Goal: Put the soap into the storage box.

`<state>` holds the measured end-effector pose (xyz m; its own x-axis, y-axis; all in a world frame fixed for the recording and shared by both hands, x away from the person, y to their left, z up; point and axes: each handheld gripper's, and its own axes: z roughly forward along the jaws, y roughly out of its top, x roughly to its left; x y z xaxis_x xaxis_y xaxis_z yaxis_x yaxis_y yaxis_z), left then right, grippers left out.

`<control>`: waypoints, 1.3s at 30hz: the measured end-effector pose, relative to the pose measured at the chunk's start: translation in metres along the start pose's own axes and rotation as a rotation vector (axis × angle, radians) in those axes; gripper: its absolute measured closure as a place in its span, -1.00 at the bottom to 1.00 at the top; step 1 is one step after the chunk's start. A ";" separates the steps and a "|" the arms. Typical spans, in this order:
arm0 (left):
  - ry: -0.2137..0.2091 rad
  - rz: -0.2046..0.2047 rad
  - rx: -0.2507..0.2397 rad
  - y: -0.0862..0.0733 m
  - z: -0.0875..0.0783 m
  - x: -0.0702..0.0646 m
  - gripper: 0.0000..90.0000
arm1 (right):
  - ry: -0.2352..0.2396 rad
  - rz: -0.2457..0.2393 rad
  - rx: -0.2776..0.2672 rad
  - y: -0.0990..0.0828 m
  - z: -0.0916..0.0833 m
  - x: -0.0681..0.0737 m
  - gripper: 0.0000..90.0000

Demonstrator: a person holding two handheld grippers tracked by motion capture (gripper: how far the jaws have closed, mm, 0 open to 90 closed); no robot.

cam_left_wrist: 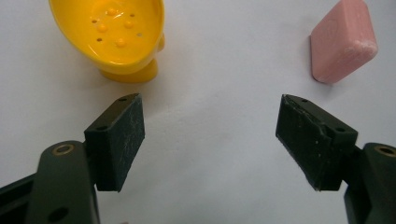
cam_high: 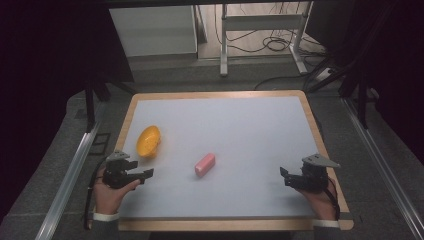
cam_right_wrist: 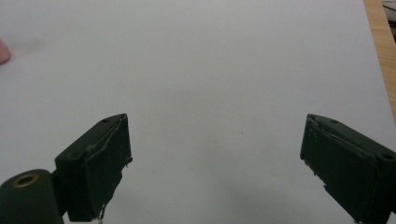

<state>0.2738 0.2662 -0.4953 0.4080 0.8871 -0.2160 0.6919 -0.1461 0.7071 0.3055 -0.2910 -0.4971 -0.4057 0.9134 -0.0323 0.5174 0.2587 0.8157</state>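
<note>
Both grippers, left (cam_high: 146, 174) and right (cam_high: 284, 176), hover wide open and empty near the table's (cam_high: 250, 125) front corners; yellow dish (cam_high: 148, 141) sits by its left edge.

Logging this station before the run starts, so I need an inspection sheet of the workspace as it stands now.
Surface: white mat on a wood-edged table, flat, no stains seen.
Job's things: yellow soap dish upright, nothing in it; pink soap bar lying apart to its right.
Clutter: nothing seen.
Grippers: left tool open, holding nothing; right tool open, holding nothing.
Cables: loose cables on the floor beyond.
Surroundings: metal frame, dark curtains.
</note>
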 end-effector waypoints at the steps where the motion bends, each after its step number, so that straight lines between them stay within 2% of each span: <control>1: 0.003 -0.011 -0.012 0.001 0.001 -0.003 -0.46 | -0.003 0.000 -0.005 0.000 0.000 -0.001 -0.81; 6: -0.016 0.014 -0.010 0.010 0.007 -0.015 -0.47 | -0.013 0.009 -0.018 -0.001 -0.002 -0.005 -0.80; 13: -0.042 0.030 -0.007 0.015 0.005 -0.020 -0.46 | -0.026 0.010 -0.006 -0.002 -0.002 -0.006 -0.80; 23: -0.042 0.081 0.003 0.026 0.006 -0.035 -0.46 | -0.030 0.006 0.006 -0.003 -0.002 -0.007 -0.80; 29: -0.042 0.120 -0.003 0.038 0.006 -0.045 -0.48 | -0.032 0.003 0.006 -0.003 -0.002 -0.008 -0.80; 39: -0.055 0.161 -0.003 0.051 0.008 -0.058 -0.48 | -0.029 -0.004 0.014 -0.003 -0.001 -0.006 -0.80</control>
<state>0.2900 0.2044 -0.4520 0.5456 0.8270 -0.1357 0.6131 -0.2834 0.7375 0.3055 -0.2981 -0.4984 -0.3858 0.9211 -0.0523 0.5266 0.2664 0.8073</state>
